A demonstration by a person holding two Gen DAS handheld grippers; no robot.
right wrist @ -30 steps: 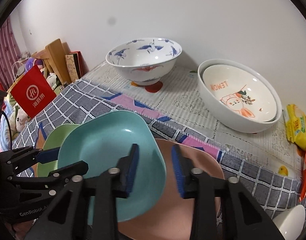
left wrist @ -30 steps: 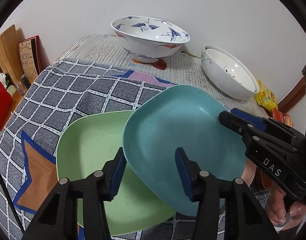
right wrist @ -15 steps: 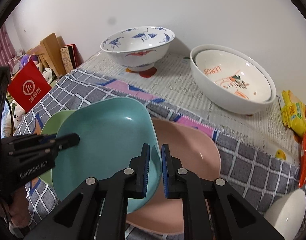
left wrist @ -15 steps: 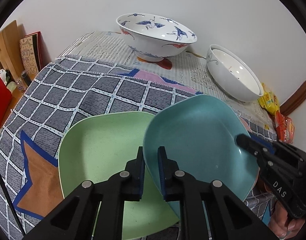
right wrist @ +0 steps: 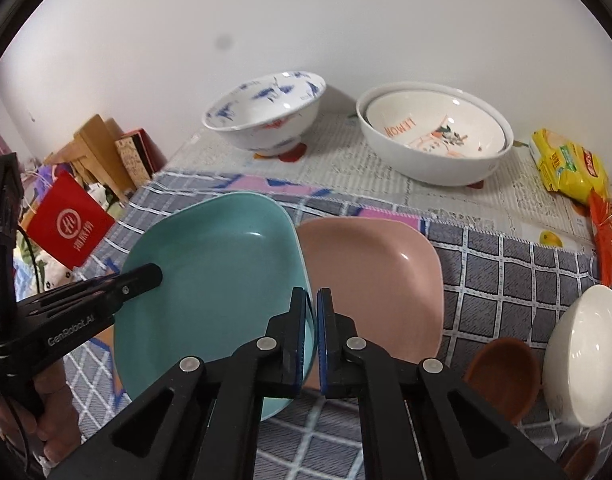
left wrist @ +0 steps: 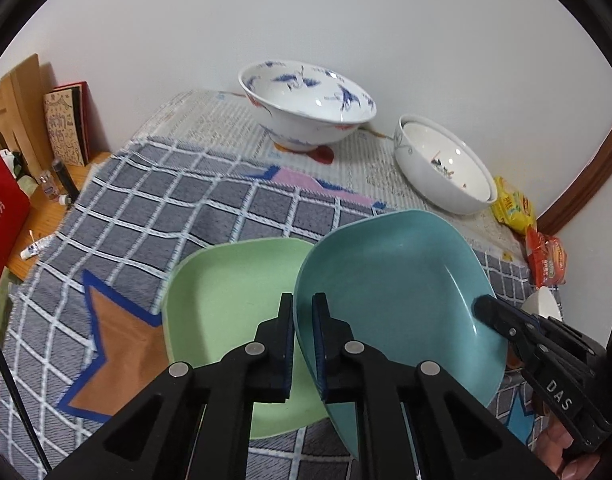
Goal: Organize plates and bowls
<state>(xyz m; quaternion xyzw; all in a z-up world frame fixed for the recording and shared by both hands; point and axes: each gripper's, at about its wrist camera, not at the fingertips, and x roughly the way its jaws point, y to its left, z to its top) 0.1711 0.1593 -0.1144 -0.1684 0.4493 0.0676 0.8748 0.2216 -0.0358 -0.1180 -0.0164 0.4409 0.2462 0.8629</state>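
Teal plate (left wrist: 390, 280) held tilted above the checked cloth (left wrist: 154, 216), pinched at opposite rims by both tools. Left gripper (left wrist: 303, 312) pressed together on the rim at the 9 o'clock edge in the left wrist view; right gripper (right wrist: 311, 308) clamped on the opposite rim, at 3 o'clock in the right wrist view. Green plate (left wrist: 226, 300) flat on the cloth at 9 o'clock of the teal one, partly under it. Pink plate (right wrist: 374, 276) flat at 3 o'clock of it, just beside. Crane-patterned bowl (right wrist: 266, 116) and white nested bowls (right wrist: 434, 140) far back toward 12 o'clock by the wall. Small white bowl (right wrist: 582, 356) and brown dish (right wrist: 502, 376) at 4 o'clock. Snack packets (right wrist: 570, 168) at 2 o'clock.
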